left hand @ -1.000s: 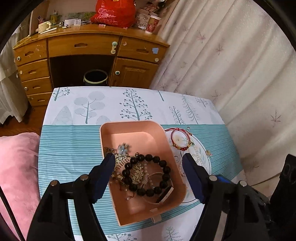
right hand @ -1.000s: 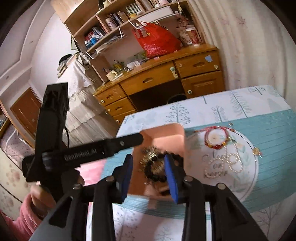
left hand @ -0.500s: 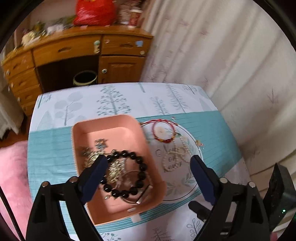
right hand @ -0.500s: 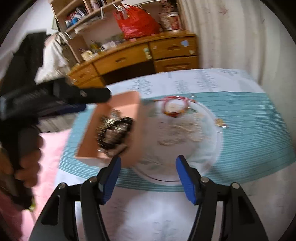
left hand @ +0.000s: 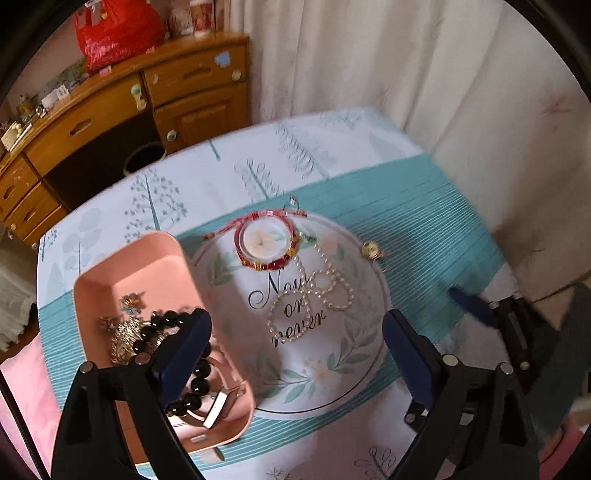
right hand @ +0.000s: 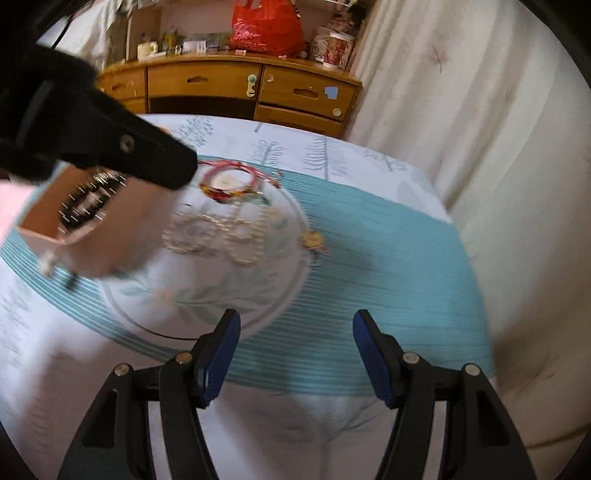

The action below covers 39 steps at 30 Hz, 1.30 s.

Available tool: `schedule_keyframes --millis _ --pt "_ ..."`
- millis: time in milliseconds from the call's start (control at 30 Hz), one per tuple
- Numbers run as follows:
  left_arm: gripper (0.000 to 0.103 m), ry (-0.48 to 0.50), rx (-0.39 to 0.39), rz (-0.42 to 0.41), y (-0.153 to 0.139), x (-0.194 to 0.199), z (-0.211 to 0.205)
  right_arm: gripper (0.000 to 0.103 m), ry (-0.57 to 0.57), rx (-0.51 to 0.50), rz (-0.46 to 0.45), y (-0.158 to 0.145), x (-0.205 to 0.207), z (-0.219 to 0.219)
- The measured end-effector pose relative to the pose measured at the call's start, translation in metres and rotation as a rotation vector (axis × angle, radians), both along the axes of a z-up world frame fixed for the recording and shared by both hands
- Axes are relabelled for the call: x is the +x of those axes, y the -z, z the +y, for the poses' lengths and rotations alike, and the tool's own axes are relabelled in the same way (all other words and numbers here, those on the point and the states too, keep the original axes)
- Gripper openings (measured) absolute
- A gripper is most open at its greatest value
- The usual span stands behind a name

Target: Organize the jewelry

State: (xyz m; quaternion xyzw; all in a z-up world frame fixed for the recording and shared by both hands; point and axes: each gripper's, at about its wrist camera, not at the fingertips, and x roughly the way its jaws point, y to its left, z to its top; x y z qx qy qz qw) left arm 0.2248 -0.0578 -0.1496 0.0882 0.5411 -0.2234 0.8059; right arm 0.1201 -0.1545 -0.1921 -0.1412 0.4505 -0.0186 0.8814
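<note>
A pink tray (left hand: 155,266) on the left holds a black bead bracelet (left hand: 199,380), gold pieces (left hand: 123,332) and a watch. Right of it, a round printed mat (left hand: 332,369) carries a red cord bracelet (left hand: 264,240) and a pearl necklace (left hand: 314,295). A small gold pendant (left hand: 371,250) lies at the mat's right edge. My left gripper (left hand: 295,339) is open above the mat's near part. My right gripper (right hand: 295,347) is open over the teal cloth, near of the pendant (right hand: 314,240). The necklace (right hand: 221,232) and tray (right hand: 48,206) show blurred there.
The table (left hand: 424,229) has a teal striped and tree-print cloth. A curtain (left hand: 406,74) hangs close on the right. A wooden desk (left hand: 110,107) with a red bag (left hand: 114,33) stands behind. The left gripper's body (right hand: 92,144) crosses the right wrist view's upper left.
Both grippers have swung right, from over the tray to over the mat and teal cloth. The right gripper's jaws have opened wider. The jewelry has not moved.
</note>
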Motion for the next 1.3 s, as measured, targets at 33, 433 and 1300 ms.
schedule_keyframes --millis 33,433,1300 --pt "0.093 -0.008 0.019 0.020 0.005 0.003 -0.005 0.064 -0.009 -0.024 -0.005 0.002 0.001 -0.003" --pt "0.093 -0.149 0.103 0.277 0.062 0.044 -0.042 0.063 -0.097 0.082 -0.044 0.020 0.027 -0.031" --pt "0.017 -0.162 0.148 0.223 0.064 0.049 -0.074 0.034 -0.167 0.259 -0.020 0.031 0.080 -0.053"
